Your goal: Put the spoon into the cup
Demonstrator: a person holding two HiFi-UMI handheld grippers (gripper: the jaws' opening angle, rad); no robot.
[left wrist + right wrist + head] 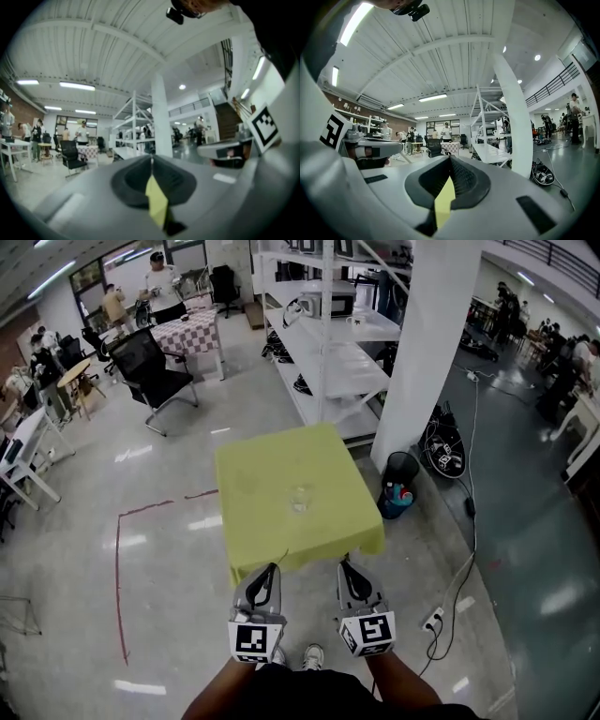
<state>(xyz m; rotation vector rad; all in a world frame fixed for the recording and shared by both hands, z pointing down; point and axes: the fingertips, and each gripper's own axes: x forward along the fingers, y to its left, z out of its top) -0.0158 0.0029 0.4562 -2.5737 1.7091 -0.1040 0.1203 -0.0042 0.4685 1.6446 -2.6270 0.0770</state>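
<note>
One clear, see-through cup (300,499) on one yellow-green table (267,470). Two grippers near its edge: left gripper (272,569), right gripper (345,564), both pinched together, empty.

Tablecloth (281,474) matt fabric; cup (300,500) clr glass; floor (169,549) glossy.

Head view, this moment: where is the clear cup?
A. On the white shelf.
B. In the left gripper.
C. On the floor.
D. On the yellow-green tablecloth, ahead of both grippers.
D: the cup stands on the tablecloth, beyond the shut left gripper and right gripper.
</note>
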